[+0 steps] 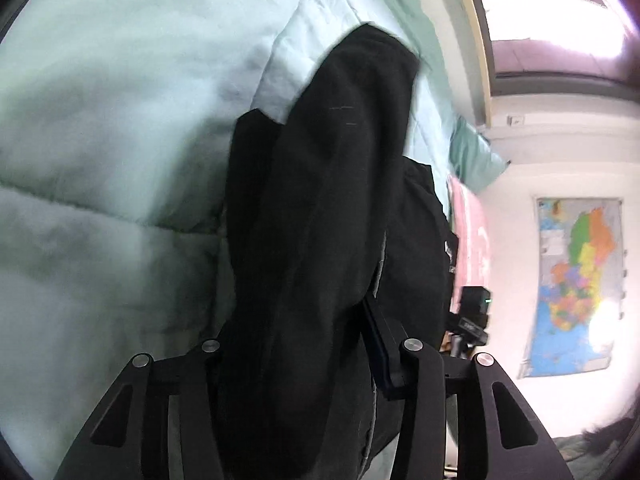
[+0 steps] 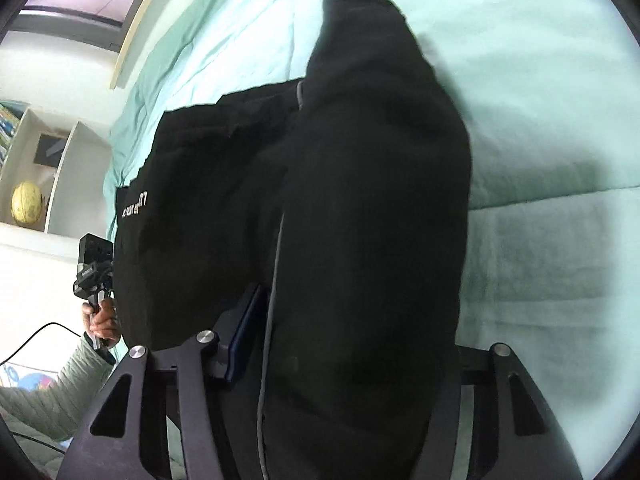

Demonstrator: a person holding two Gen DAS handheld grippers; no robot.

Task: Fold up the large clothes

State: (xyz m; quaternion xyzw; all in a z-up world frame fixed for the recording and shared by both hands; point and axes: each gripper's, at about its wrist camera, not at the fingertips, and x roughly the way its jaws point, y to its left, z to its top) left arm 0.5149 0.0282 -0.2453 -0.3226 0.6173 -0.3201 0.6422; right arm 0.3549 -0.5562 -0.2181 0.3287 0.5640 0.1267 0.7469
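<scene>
A large black garment hangs in front of the left wrist camera over a pale green quilt. My left gripper is shut on a thick fold of it; the fabric hides the left finger, and the right finger shows its blue pad. In the right wrist view the same black garment, with small white lettering, fills the middle. My right gripper is shut on its cloth; the left finger shows, the right one is hidden. Both hold it lifted above the bed.
The pale green quilt covers the bed. A pink cloth and a green pillow lie at its edge. A map hangs on the wall. A white shelf holds a yellow ball.
</scene>
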